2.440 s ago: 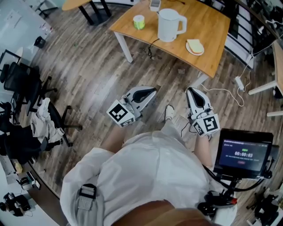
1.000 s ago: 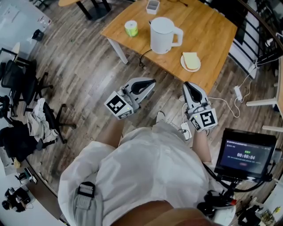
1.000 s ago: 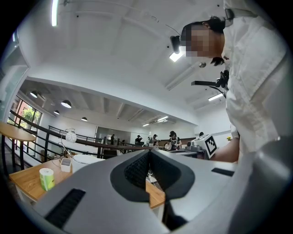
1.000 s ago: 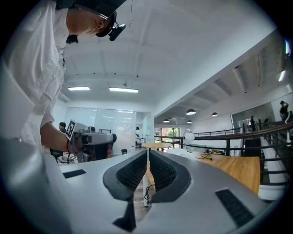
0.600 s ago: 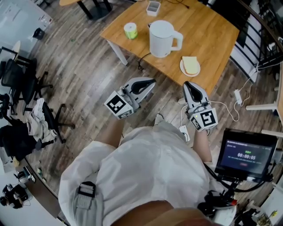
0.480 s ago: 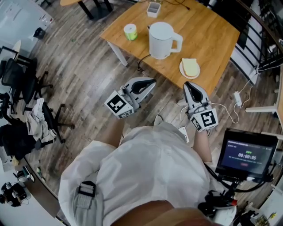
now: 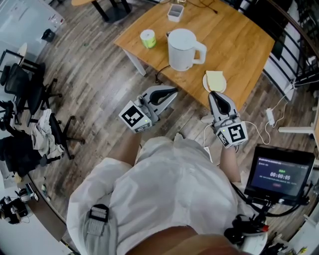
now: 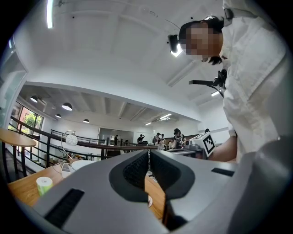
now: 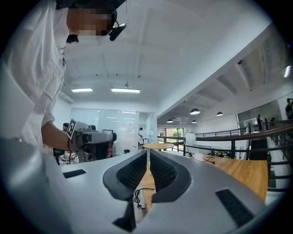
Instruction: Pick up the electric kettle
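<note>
Jaws of the left gripper [image 7: 173,91] are seen closed together with nothing between them, and the same is seen of the right gripper [image 7: 216,94]. In each gripper's own view the ribbed pads are shown meeting along a thin line.

Both grippers are held over the wooden floor [image 7: 99,74] at the middle of the head view. The left one is pointed toward the upper right and the right one up the frame.

The kettle [image 7: 182,49] is stood upright on the table [image 7: 239,35] in the upper middle of the frame. It is white, its handle is turned to the right, and it is kept well apart from both grippers and touched by neither. A black cord [image 7: 164,70] is seen hanging over the table edge just below it.

A yellow-green cup [image 7: 147,38] is placed to the left of the kettle, and a small grey box [image 7: 175,12] is set above it at the top edge. A plate [image 7: 205,82] bearing a pale slice is laid at the kettle's lower right, near the table edge and just above the right gripper's tips.

A screen [image 7: 280,173] is mounted at the lower right. Office chairs [image 7: 30,89] are gathered at the left edge. The lower middle is filled by the person's white shirt [image 7: 169,194].
</note>
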The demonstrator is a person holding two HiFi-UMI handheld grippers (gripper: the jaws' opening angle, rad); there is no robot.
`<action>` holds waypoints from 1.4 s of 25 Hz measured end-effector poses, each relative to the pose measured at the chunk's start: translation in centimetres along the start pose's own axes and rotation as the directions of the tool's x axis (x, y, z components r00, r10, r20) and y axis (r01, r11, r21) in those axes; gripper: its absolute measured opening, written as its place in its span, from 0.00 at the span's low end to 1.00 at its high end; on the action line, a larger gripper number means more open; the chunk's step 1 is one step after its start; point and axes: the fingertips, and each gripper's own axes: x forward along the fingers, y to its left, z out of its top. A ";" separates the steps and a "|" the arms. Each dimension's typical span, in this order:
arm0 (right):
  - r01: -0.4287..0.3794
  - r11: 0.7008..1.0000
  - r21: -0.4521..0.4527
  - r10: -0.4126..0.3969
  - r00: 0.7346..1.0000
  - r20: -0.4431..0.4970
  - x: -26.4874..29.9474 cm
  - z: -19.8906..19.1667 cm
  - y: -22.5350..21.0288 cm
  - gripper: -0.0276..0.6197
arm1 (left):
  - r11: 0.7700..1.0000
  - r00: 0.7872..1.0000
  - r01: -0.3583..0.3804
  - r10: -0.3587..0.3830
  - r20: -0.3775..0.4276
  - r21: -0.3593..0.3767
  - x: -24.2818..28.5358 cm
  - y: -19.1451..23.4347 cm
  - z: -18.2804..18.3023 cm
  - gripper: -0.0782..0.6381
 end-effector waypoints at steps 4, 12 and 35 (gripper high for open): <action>-0.017 1.000 0.006 0.017 1.000 -0.001 1.0 -0.4 0.1 0.06 | 1.000 1.000 0.002 -0.002 0.002 -0.001 -0.1 0.4 -0.2 0.12; -0.013 1.000 -0.001 0.013 1.000 -0.012 2.4 -0.2 0.1 0.06 | 1.000 1.000 0.025 -0.025 0.002 -0.015 0.2 1.9 -0.4 0.12; 0.009 1.000 -0.012 -0.010 0.996 -0.086 7.7 -1.5 0.0 0.06 | 0.996 0.999 0.047 -0.048 -0.006 -0.075 -1.1 7.2 -1.8 0.12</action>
